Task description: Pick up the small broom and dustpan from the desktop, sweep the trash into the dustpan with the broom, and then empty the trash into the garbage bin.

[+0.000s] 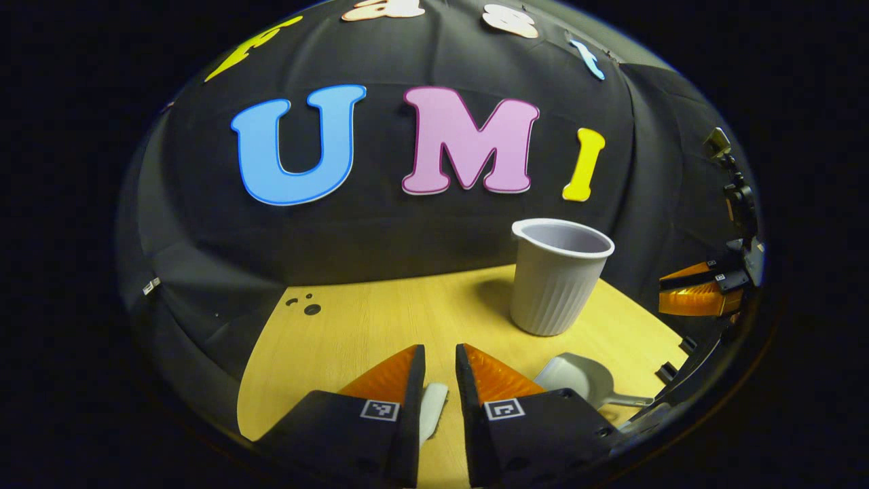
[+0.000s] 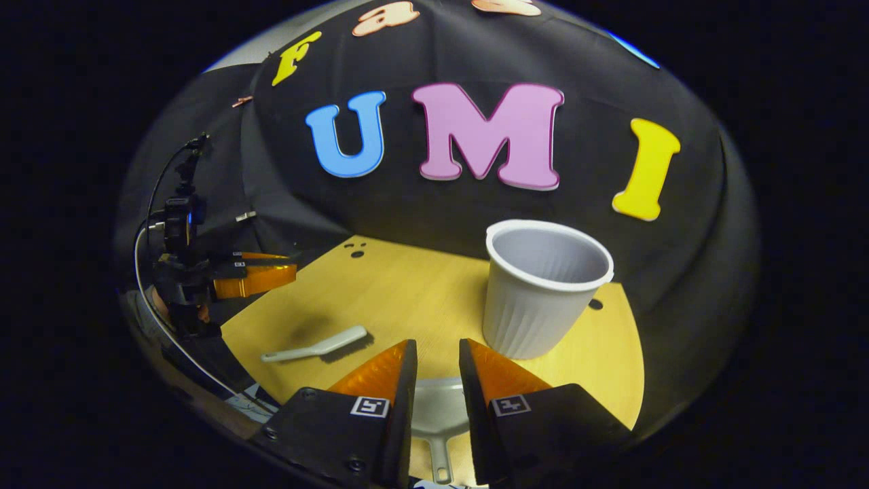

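On the wooden bench (image 2: 407,292) everything is lying where it was put, so I think the job has hardly begun. My left tongs (image 1: 440,367) hang just above the small broom (image 1: 432,407), with their two sides apart and nothing between them. My right tongs (image 2: 438,363) hang over the dustpan (image 2: 438,414), also apart and holding nothing. Both tools have to be picked up, then comes the sweeping, then the tipping out. The garbage bin (image 2: 543,292) is a pale cup with ribbed sides and a round rim, standing up near the back of the bench. The broom is thin and pale with a flat, wider end. The dustpan is a smooth pale scoop with a short handle. I can't see any trash; it may be too small.
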`<state>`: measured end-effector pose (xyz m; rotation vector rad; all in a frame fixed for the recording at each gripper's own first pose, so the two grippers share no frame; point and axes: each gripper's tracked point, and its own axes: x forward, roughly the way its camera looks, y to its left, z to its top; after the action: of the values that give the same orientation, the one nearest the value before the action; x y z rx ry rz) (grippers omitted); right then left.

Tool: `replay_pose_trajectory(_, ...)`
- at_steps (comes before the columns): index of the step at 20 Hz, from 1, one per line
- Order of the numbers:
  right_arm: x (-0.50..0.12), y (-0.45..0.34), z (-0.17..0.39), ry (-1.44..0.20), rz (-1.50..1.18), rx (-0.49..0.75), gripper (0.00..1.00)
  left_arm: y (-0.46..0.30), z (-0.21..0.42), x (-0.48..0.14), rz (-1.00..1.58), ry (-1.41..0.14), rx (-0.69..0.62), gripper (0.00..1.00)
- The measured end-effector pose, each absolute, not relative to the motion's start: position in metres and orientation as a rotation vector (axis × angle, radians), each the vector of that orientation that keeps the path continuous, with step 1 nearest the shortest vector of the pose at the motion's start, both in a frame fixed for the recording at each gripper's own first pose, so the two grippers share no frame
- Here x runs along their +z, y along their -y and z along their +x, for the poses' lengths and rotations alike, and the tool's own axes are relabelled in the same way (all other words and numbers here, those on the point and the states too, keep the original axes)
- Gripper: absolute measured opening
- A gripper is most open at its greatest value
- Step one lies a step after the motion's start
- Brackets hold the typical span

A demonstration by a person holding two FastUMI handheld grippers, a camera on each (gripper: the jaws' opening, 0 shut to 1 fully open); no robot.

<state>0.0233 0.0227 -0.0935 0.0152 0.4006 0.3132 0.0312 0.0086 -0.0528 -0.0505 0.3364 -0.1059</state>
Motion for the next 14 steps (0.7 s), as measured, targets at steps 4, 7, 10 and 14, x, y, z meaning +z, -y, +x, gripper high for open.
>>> replay_pose_trajectory(4, -0.061, -0.031, 0.006, -0.327, 0.001, 0.316, 0.40, -0.010, 0.018, -0.039, -0.071, -0.311, -0.118, 0.31)
replay_pose_trajectory(7, -0.051, -0.043, 0.008, -0.320, 0.024, 0.309, 0.40, -0.016, 0.017, -0.036, -0.071, -0.297, -0.134, 0.31)
replay_pose_trajectory(10, -0.037, -0.047, 0.016, -0.311, 0.045, 0.267, 0.40, -0.027, 0.017, -0.034, -0.054, -0.296, -0.150, 0.31)
replay_pose_trajectory(14, -0.030, -0.047, 0.020, -0.304, 0.030, 0.199, 0.39, -0.029, 0.019, -0.037, -0.049, -0.292, -0.193, 0.31)
